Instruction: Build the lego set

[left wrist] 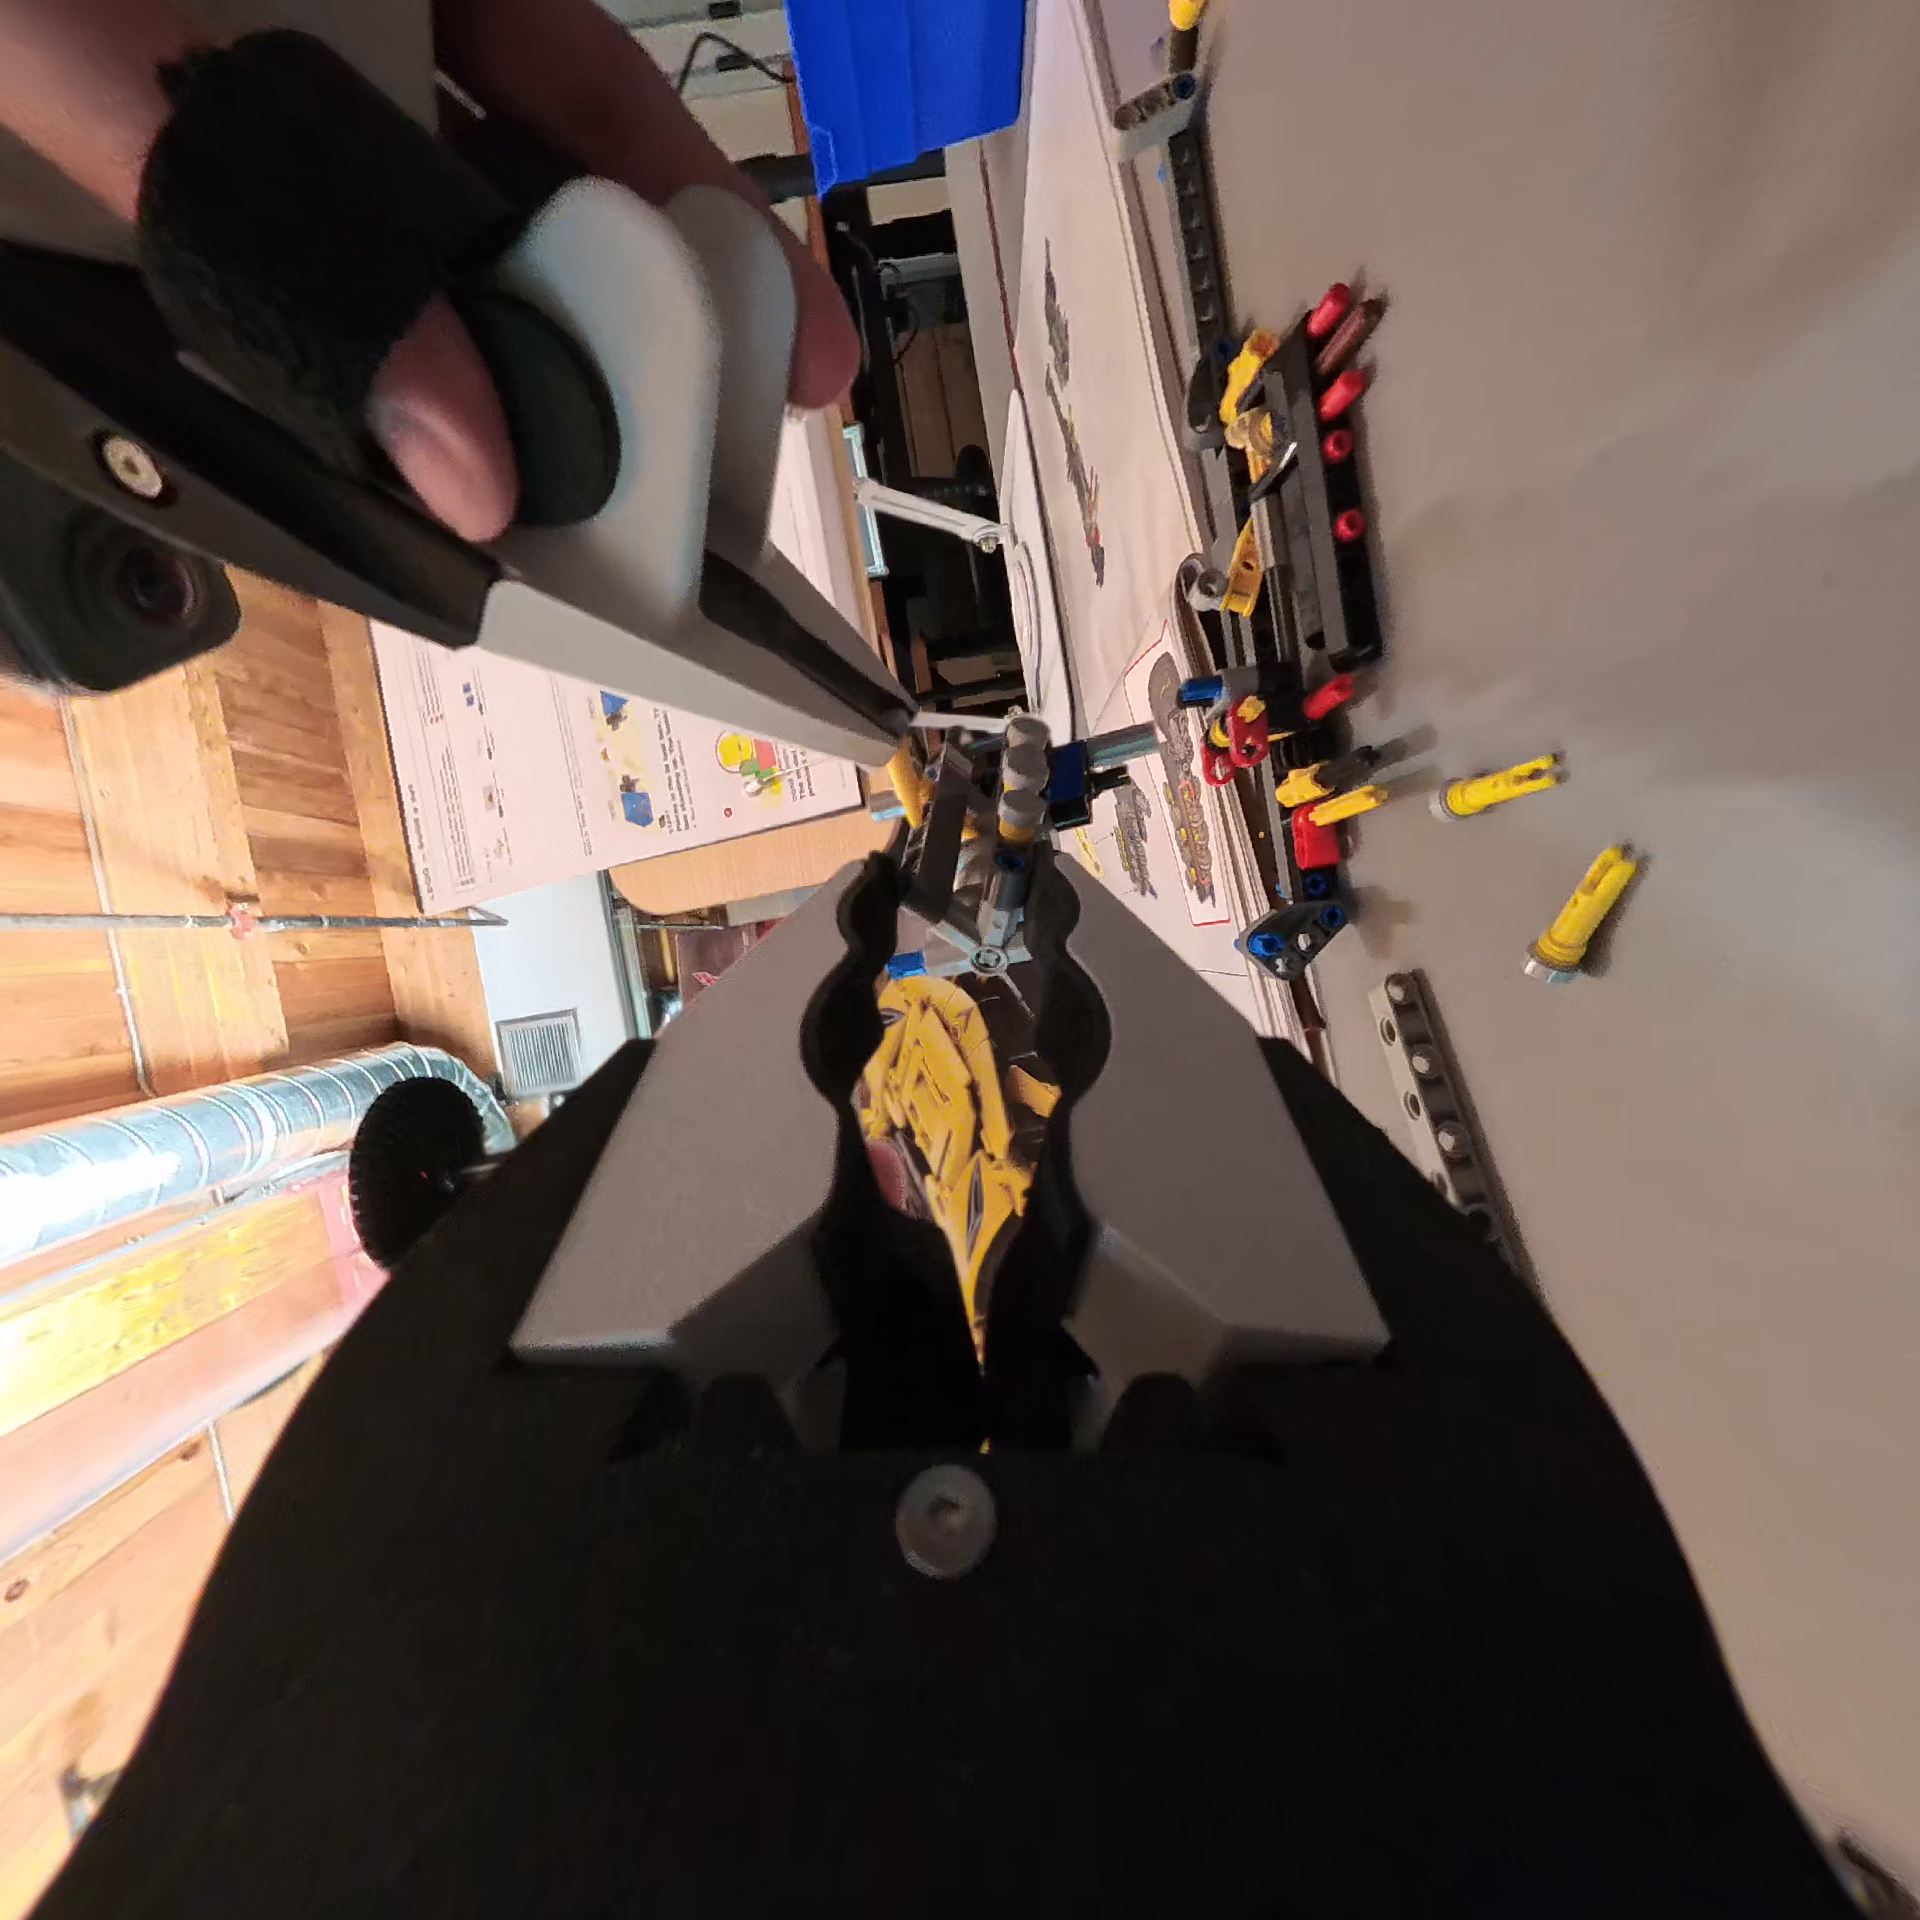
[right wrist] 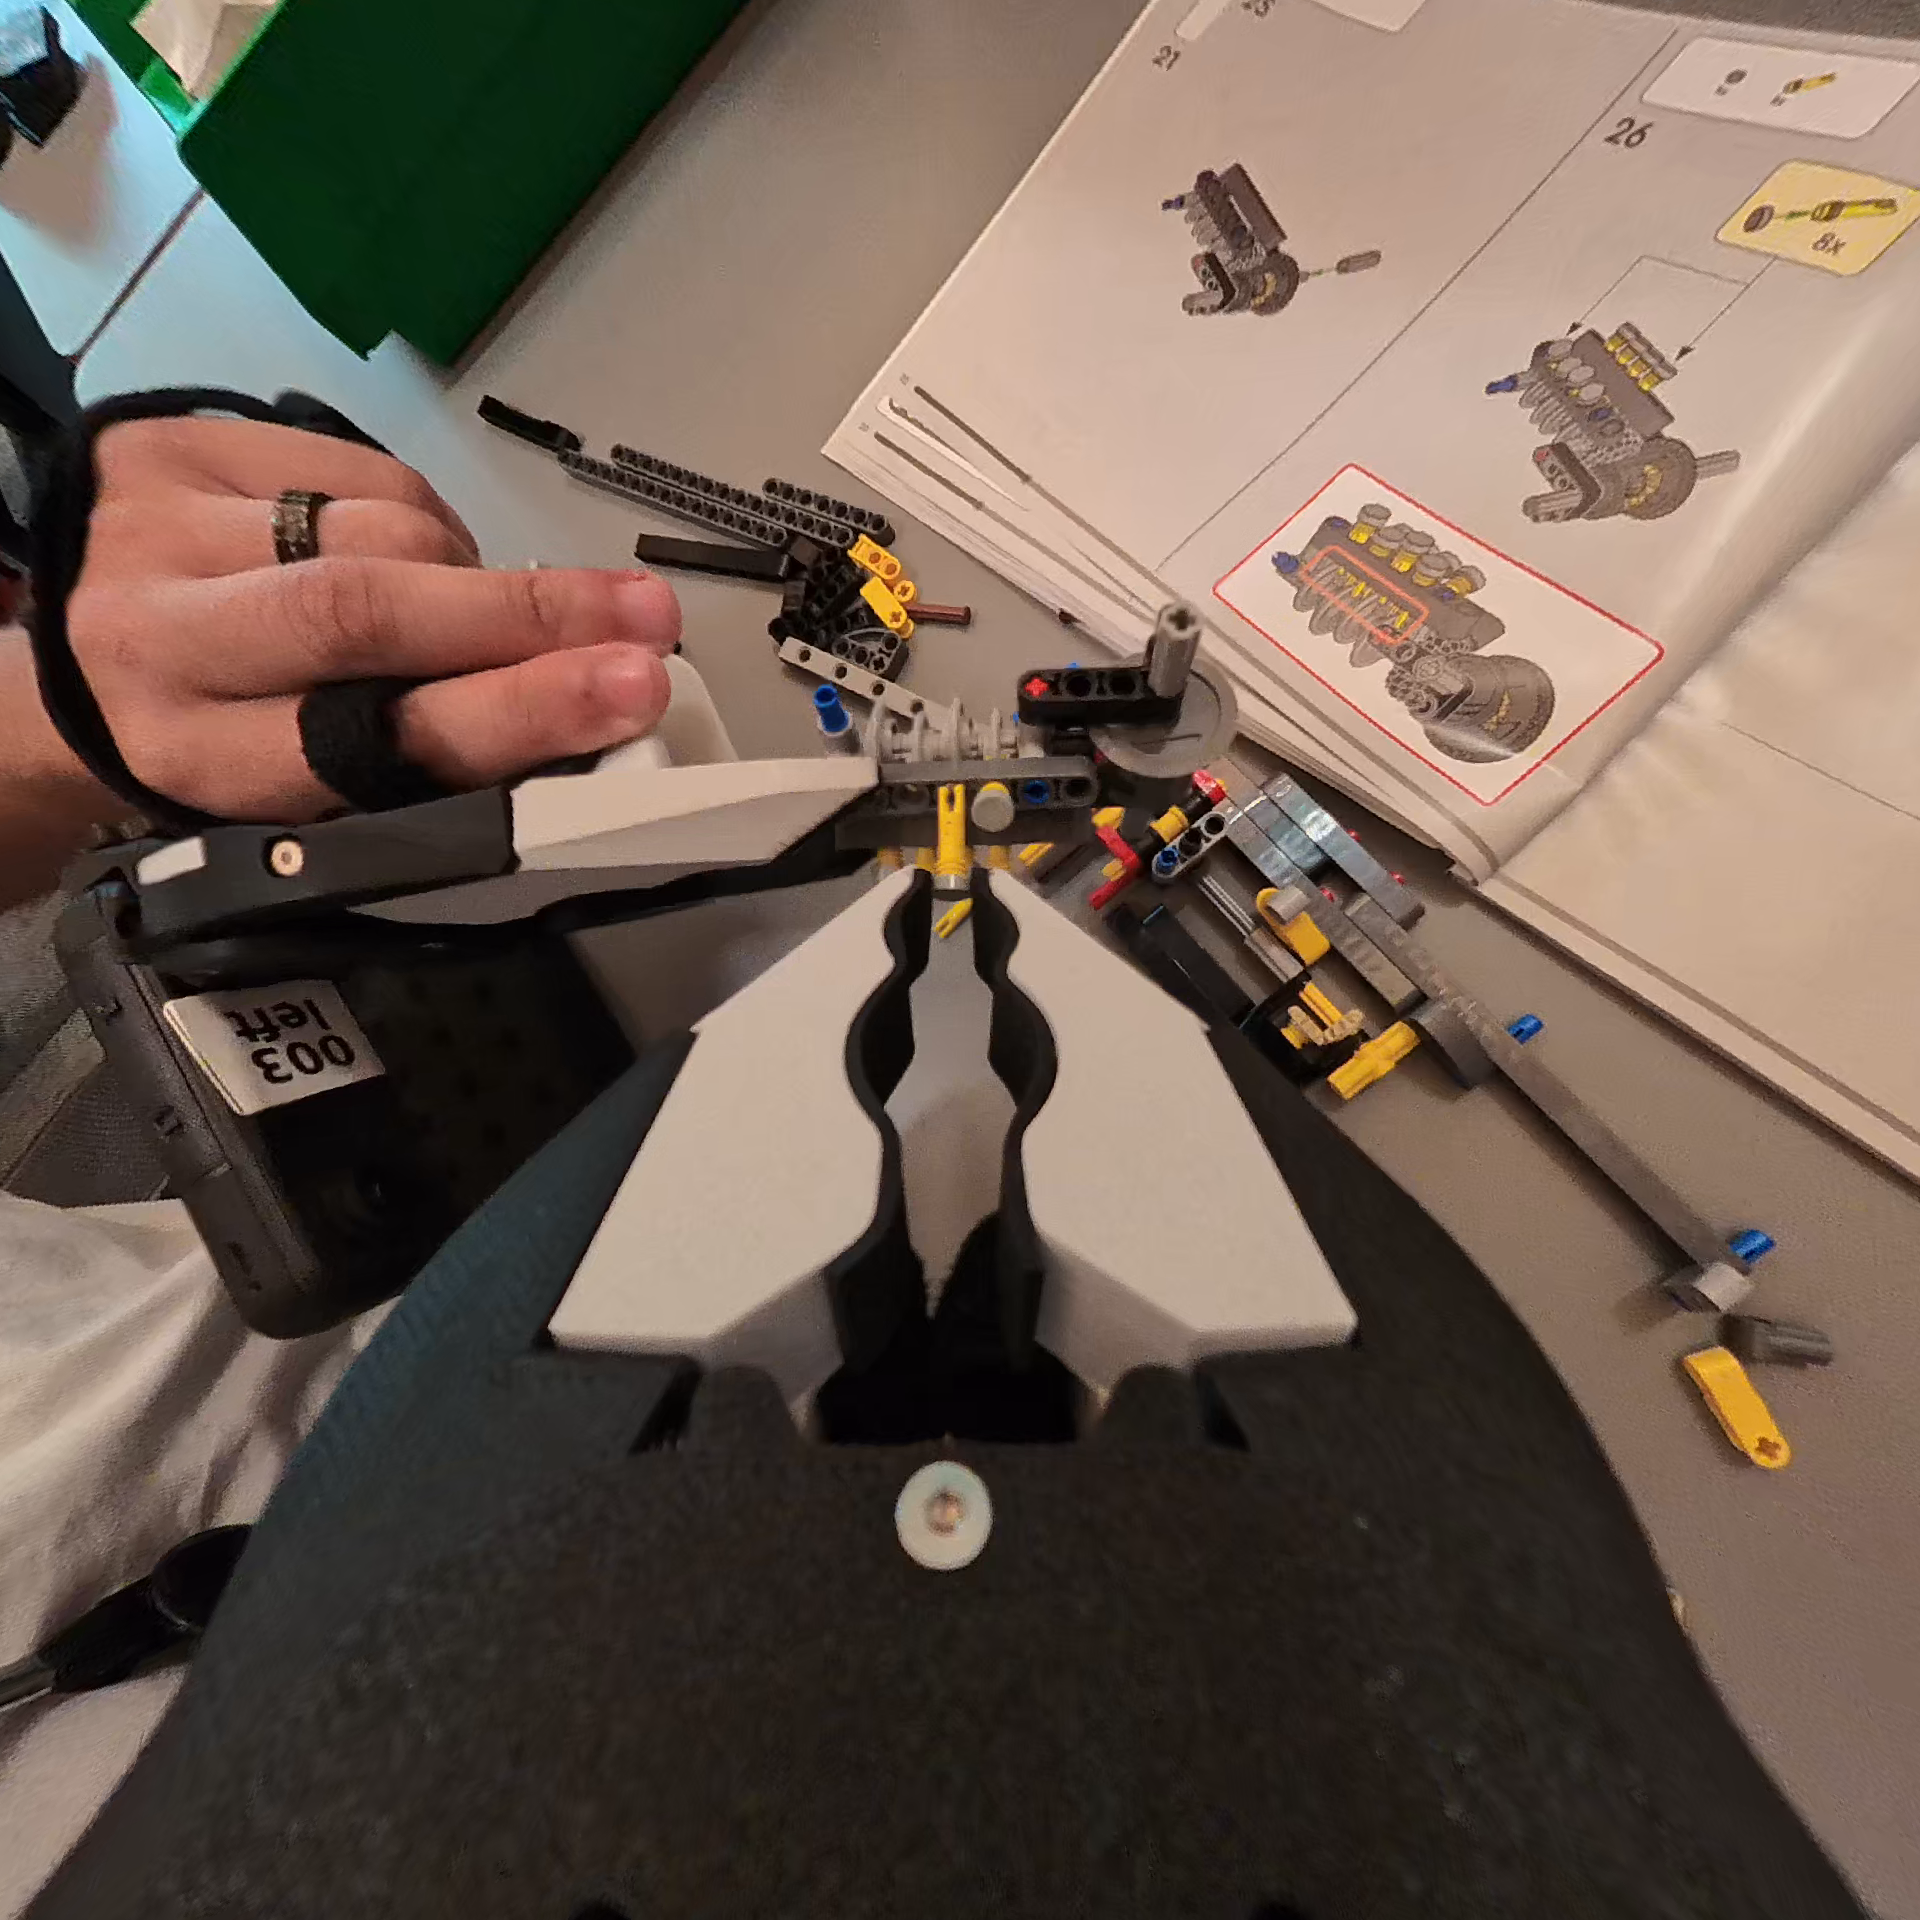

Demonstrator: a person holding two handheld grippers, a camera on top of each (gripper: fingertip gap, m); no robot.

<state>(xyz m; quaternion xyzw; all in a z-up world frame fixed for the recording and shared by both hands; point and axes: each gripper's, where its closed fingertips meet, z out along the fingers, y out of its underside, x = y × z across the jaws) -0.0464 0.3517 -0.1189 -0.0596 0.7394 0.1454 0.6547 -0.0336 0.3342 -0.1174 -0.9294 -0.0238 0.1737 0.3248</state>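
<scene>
Left wrist view: left claw (left wrist: pixel 961 894) clamped on engine assembly (left wrist: pixel 977 831), held off the counter (left wrist: pixel 1662 520); right claw (left wrist: pixel 909 727) comes in from upper left.
Right wrist view: right claw (right wrist: pixel 948 883) pinching yellow piston pin (right wrist: pixel 948 831), its long axis in line with the fingers, pointing into the assembly dead ahead.

Colours of parts and tooling

Lego assembly (right wrist: pixel 977 758): grey beams, yellow pins, blue and red connectors. Loose pins (left wrist: pixel 1496 792) on the grey table (left wrist: pixel 1662 416): yellow with grey tips. Left gripper (left wrist: pixel 966 914) and right gripper (right wrist: pixel 948 883): grey fingers, black pads, black bodies. Bins: one blue (left wrist: pixel 904 83), one green (right wrist: pixel 436 156). Instruction booklet (right wrist: pixel 1455 416): white, with a red-outlined panel
</scene>
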